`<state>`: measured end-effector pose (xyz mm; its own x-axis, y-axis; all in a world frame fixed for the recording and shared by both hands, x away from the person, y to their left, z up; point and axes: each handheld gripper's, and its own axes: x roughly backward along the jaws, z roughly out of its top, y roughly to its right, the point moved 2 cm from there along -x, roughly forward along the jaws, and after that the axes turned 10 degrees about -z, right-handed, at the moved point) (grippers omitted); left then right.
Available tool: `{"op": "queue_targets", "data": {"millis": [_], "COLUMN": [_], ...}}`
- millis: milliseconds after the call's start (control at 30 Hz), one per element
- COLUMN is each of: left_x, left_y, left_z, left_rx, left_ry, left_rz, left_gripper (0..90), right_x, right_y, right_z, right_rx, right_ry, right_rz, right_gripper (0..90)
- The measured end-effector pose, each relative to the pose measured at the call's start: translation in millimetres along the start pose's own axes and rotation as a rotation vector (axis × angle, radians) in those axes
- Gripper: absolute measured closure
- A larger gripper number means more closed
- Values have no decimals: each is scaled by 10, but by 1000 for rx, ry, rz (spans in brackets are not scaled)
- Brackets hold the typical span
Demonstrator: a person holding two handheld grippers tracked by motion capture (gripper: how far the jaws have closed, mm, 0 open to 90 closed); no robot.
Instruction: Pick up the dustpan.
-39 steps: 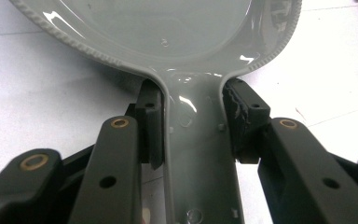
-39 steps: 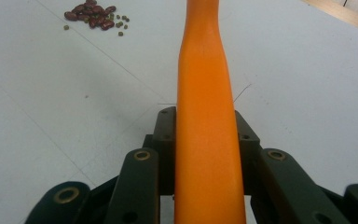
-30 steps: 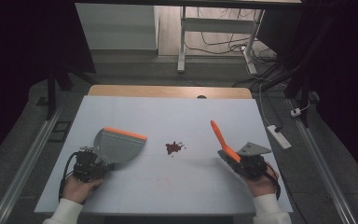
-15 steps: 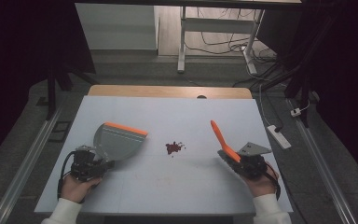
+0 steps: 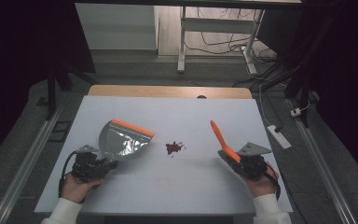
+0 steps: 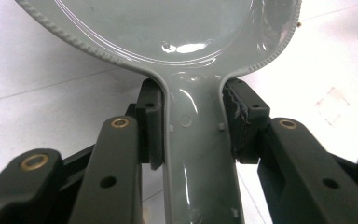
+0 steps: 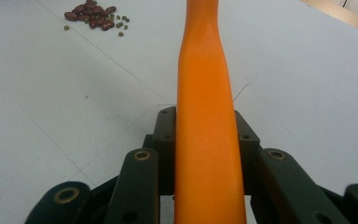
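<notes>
High view: left gripper sits at the near-left of the white table, clamped on the handle of a grey dustpan with an orange front lip; pan lies on the table just ahead of that gripper, lip facing the middle. Right gripper at near-right, clamped on an orange brush handle that angles up and away from it. Small pile of dark red beans on the table between the 2 tools, apart from both, nearer the dustpan lip. A hand and white sleeve behind each gripper at the bottom edge. Left gripper view: both pads press the sides of the dustpan handle right where it widens into the pan; pan body runs off the top, white table below. Right gripper view: both jaws closed against the brush handle, which runs straight up the centre; beans top-left on the table, with a few smaller greenish bits beside them, well clear of the handle.
</notes>
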<state>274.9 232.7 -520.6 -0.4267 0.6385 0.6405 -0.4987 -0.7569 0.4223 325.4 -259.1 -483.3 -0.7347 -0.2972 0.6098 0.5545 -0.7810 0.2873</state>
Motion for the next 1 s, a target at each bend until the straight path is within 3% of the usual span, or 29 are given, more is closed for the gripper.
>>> {"op": "queue_targets", "data": {"millis": [300, 1000], "left_x": [8, -57], "left_y": [36, 181], "left_z": [-2, -33], "left_rx": [-46, -193], "left_ry": [-4, -101], "left_rz": [-34, -139], "left_gripper": [614, 613], "right_x": [0, 3], "right_y": [-3, -6], "right_z": [0, 1], "right_rx": [1, 2], "right_ry": [0, 3], "right_rz": [-2, -3], "right_gripper": [704, 704]}}
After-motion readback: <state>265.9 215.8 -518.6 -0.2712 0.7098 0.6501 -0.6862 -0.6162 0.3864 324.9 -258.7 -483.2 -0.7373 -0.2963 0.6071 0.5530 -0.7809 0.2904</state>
